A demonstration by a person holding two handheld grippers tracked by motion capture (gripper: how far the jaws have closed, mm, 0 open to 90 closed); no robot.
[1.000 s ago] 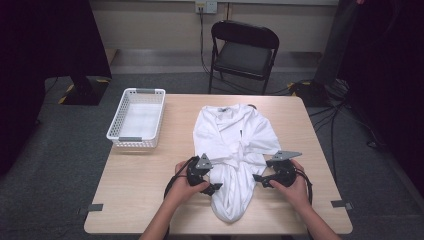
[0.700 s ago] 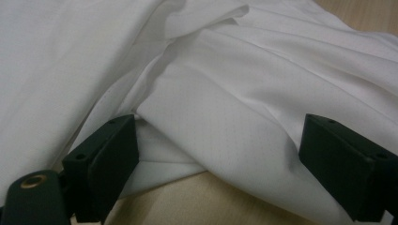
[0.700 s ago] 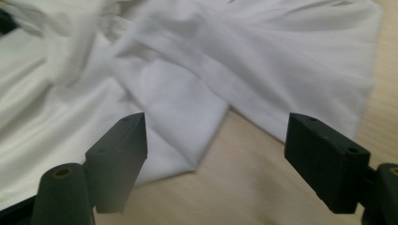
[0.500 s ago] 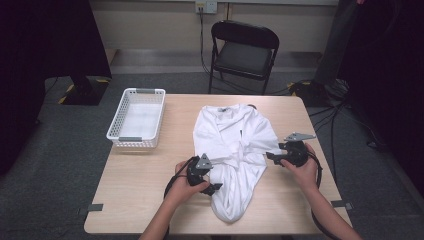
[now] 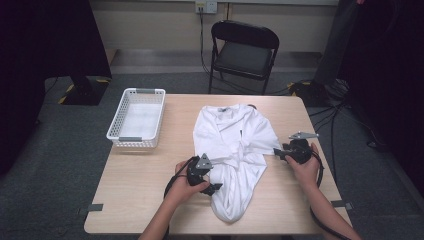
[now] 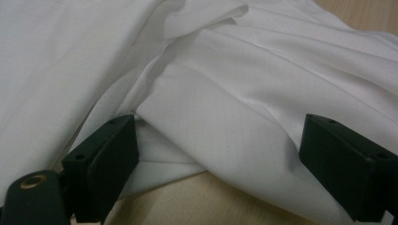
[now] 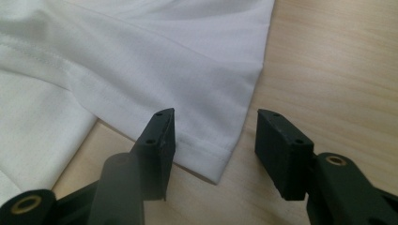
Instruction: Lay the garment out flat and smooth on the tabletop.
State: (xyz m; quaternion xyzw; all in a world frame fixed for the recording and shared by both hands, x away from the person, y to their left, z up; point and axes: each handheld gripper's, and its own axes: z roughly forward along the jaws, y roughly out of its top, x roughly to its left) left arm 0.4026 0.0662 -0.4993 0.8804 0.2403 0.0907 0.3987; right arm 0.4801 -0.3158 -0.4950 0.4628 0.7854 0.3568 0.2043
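At lower centre, a fold of the white shirt (image 5: 235, 150) is straddled by the unclenched left gripper (image 6: 220, 164). At right, the right gripper (image 7: 213, 140), its jaws just closing, is held released over the sleeve hem (image 7: 206, 161).

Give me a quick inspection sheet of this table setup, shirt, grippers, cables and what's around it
Surface: wooden table, bare wood around the garment.
Job's things: white shirt, crumpled, lying mid-table.
Clutter: white basket, empty, at the table's left side.
Grippers: left gripper open astride a shirt fold; right gripper open, jaws just been closing, sleeve hem between them, unpinched.
Cables: one looping from each gripper; more on the floor at the right.
Surroundings: black folding chair behind the table, grey carpet.
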